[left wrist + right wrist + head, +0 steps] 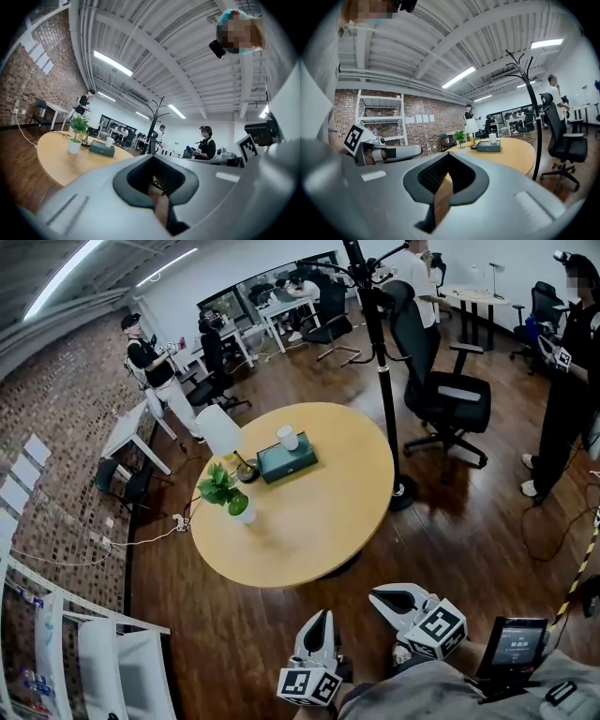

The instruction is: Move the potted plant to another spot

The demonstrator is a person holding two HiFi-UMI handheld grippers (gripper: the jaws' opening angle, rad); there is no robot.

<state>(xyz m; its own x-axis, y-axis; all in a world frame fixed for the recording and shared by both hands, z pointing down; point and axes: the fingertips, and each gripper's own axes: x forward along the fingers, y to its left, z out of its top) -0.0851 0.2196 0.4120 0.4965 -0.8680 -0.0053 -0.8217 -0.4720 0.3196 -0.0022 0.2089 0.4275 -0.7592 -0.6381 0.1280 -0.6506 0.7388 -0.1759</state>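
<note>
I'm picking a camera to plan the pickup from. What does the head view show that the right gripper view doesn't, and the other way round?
Only the head view: the whole round table top seen from above, and a small dark screen beside the right gripper. Only the right gripper view: the ceiling strip lights and that gripper's jaws close up, shut with nothing between them. Both: the potted plant, teal box, white cup, coat stand and left gripper.
</note>
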